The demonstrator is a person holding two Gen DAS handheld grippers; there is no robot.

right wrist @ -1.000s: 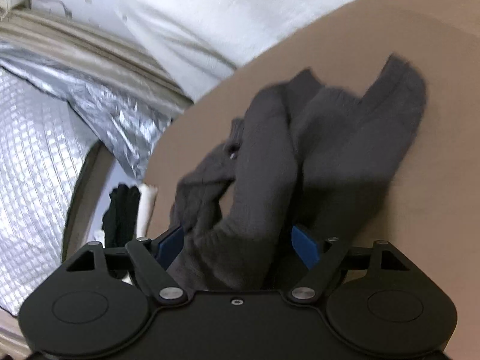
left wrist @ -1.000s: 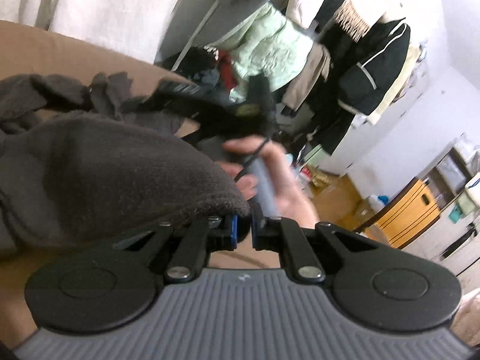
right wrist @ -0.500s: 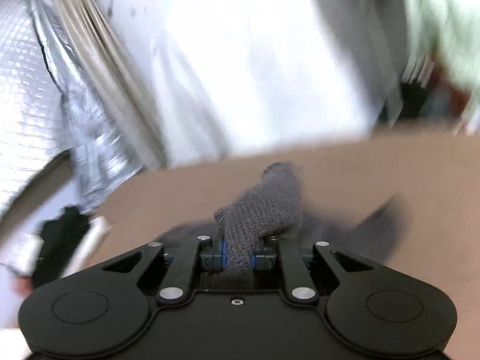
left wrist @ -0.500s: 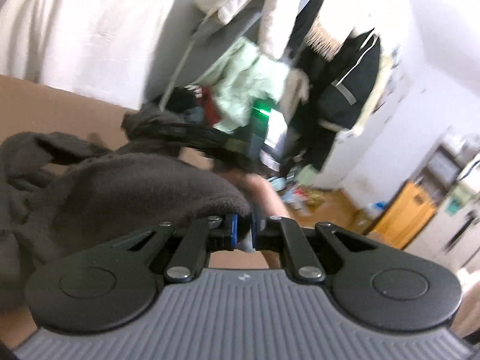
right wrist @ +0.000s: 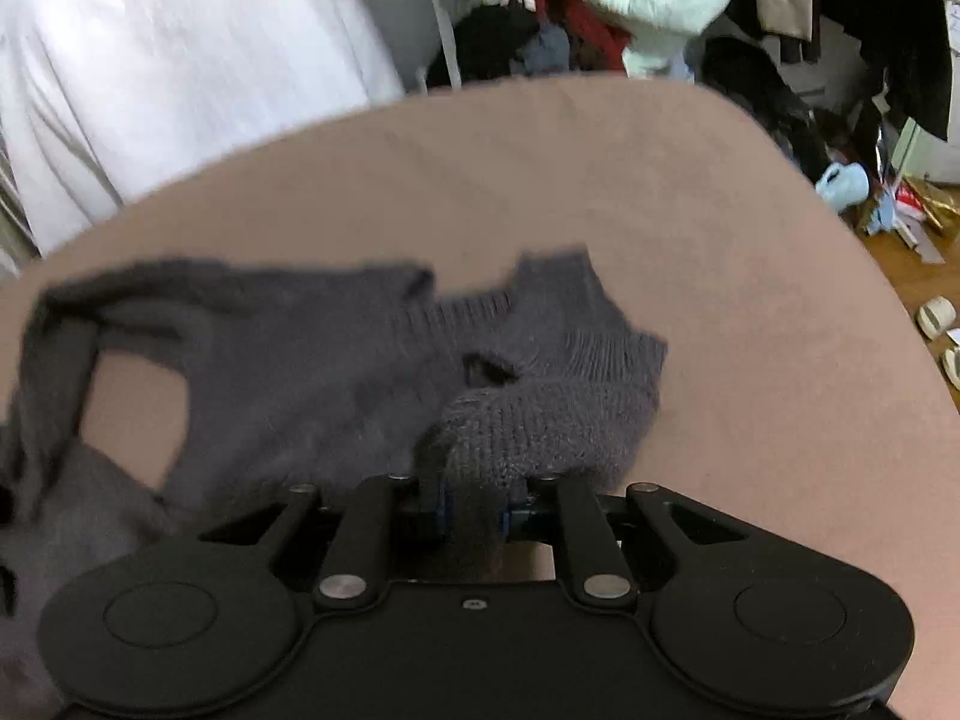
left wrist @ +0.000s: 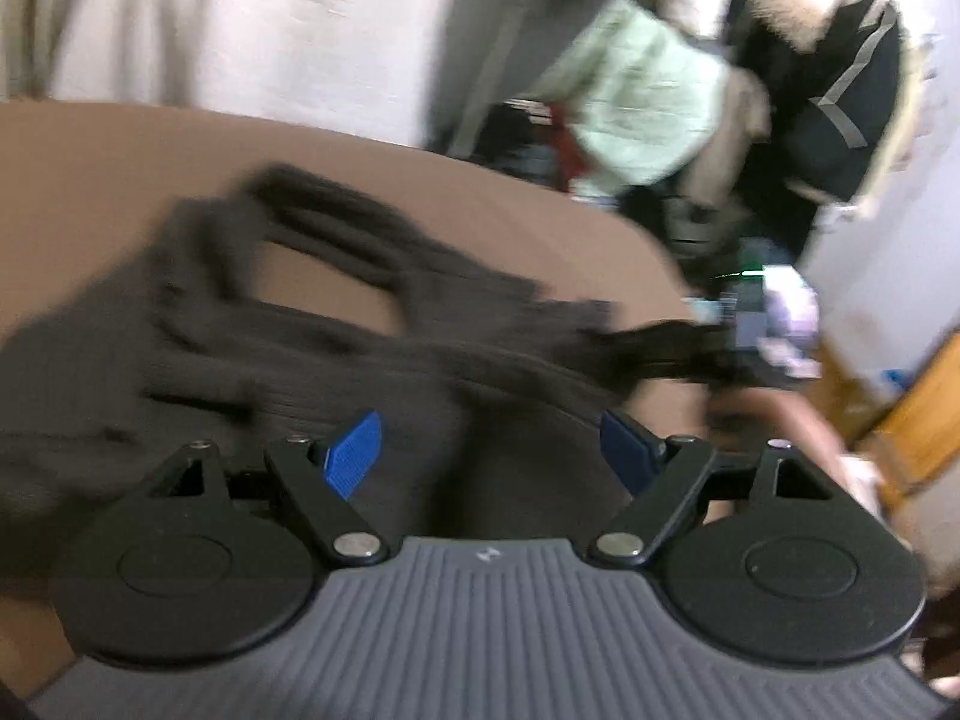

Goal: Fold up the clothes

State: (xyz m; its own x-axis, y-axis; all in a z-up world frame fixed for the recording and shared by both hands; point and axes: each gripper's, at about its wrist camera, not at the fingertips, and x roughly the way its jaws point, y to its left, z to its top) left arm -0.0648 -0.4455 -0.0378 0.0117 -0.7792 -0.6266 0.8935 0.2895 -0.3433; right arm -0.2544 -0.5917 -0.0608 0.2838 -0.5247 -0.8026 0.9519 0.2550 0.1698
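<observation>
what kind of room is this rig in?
Likely a lived-in bedroom or closet area: coats hang crowded on a rack, clutter litters the wood floor, and a dark knit garment lies on a brown padded surface.

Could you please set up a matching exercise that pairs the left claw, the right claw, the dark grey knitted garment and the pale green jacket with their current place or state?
Things:
1. left claw
2. right claw
3. dark grey knitted garment
4. pale green jacket

Places or states:
A. hanging among clothes behind the brown surface
B. shut on a bunched fold of knit
C. spread rumpled across the brown surface
D. open, blue pads wide apart above the fabric

Pairs: 1-D, 2-B, 3-C, 4-A
</observation>
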